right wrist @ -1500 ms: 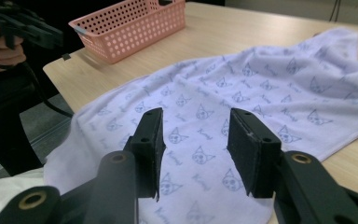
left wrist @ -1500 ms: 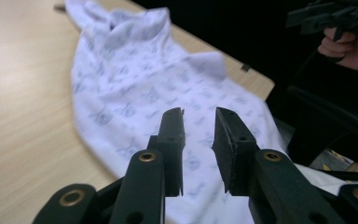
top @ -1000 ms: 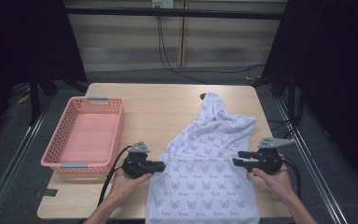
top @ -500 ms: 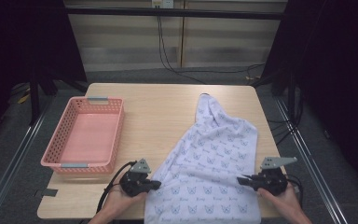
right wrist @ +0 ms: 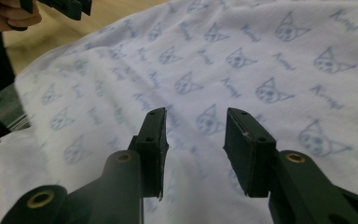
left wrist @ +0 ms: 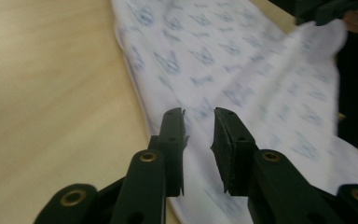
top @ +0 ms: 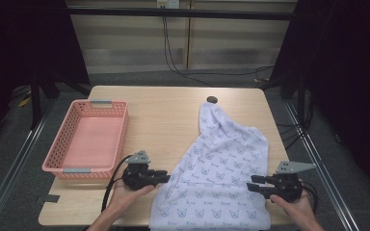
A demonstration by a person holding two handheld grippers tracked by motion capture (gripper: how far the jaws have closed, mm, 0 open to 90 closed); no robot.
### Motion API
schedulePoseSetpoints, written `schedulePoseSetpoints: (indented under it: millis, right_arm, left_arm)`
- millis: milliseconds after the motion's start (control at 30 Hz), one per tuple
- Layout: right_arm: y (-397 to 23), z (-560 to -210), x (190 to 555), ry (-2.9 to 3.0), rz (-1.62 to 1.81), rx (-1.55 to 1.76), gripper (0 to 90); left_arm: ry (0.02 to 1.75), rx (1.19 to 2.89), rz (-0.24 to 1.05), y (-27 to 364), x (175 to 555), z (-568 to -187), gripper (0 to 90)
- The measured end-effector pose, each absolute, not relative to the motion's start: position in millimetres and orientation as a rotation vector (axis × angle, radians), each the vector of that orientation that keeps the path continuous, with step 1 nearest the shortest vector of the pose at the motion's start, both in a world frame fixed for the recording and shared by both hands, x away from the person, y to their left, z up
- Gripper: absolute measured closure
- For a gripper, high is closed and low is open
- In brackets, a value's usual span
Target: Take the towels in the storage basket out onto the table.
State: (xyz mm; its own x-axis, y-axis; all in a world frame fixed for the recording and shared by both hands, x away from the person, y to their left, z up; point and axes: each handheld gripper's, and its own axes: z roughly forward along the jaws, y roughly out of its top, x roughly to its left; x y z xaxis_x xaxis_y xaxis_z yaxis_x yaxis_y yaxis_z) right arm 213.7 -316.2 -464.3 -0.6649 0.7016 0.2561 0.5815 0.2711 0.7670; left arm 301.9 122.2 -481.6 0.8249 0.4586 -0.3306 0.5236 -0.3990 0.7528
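At table's 6 o'clock edge lay white cotton cloth w/ blue cat-face print (top: 221,178). L gripper (top: 164,177) at 9, R gripper (top: 251,185) at 3: jaws just reopened, apart, cloth unclamped. Step: spreading flat. Next probably needs regripping edges.

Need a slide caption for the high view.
Two hand-held grippers, left and right, jaws open at a white cat-print cloth beside a pink plastic basket.

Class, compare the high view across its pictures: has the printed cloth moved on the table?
Yes. The printed cloth has slid toward the table's near edge; its far tip now lies just past the dark hole in the tabletop.
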Motion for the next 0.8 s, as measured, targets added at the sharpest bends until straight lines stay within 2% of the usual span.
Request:
schedulePoseSetpoints:
  millis: [100, 200, 267, 333, 367, 567, 800]
  right_arm:
    - [-314, -467, 227, 2.391, 1.328, 1.214, 60.0]
    - [-312, -476, 234, 2.42, 1.271, 1.226, 60.4]
    - [-311, -481, 234, 2.446, 1.243, 1.229, 60.4]
    - [-311, -481, 232, 2.438, 1.24, 1.226, 60.4]
    - [-312, -479, 230, 2.425, 1.262, 1.225, 60.6]
    - [-318, -470, 219, 2.381, 1.299, 1.242, 60.3]
    - [-317, -464, 194, 2.354, 1.309, 1.245, 60.2]
  left_arm:
    - [0.759, 2.081, -0.066, 106, 319, -491, 62.6]
    - [0.745, 2.11, -0.047, 93, 325, -498, 59.6]
    - [0.737, 2.152, -0.045, 83, 324, -501, 65.6]
    - [0.707, 2.183, -0.03, 79, 320, -502, 81.0]
    - [0.718, 2.175, -0.033, 80, 319, -500, 83.8]
    - [0.717, 2.099, -0.074, 110, 304, -485, 85.5]
    - [0.692, 2.081, -0.094, 156, 252, -473, 85.3]
